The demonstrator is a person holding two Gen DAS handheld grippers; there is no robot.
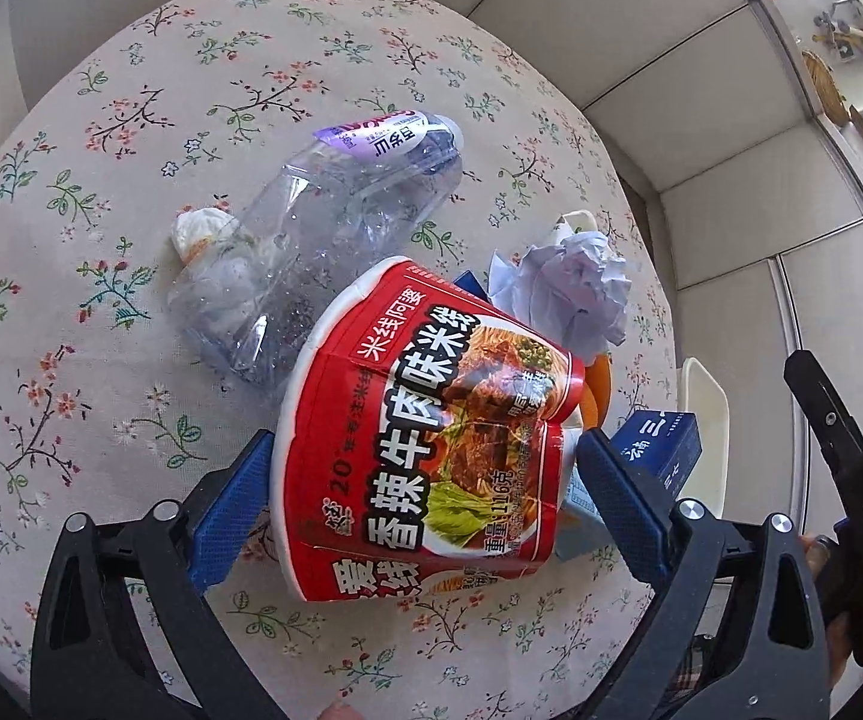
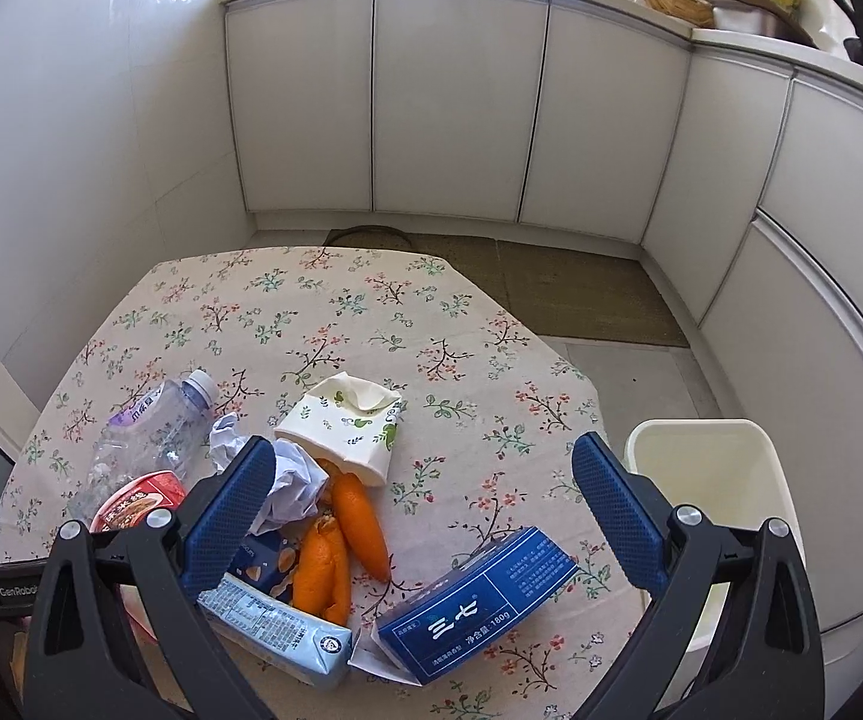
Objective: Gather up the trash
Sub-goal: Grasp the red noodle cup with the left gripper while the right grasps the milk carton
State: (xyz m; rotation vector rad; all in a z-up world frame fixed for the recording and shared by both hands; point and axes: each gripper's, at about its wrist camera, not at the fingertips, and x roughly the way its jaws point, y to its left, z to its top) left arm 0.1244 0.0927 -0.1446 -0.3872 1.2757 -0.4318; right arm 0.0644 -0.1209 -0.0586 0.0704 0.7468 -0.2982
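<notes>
Floral tablecloth (image 1: 131, 180); noodle bowl (image 1: 425, 438) on its side, rim lower-left.

You are working in a home kitchen. White cabinets (image 2: 461, 102) with flat doors run along the wall and turn the corner under a pale counter (image 2: 749, 39). On the counter you have a woven basket (image 2: 668, 3), a metal pot (image 2: 749, 18) and small clutter by the window; details there are too small to tell. A floor mat (image 2: 575, 294) lies at the cabinet foot. The table (image 2: 371, 312) carries a floral cloth, domestic style, and a cream bin (image 2: 707, 468) stands just beside it on the tiled floor.
</notes>
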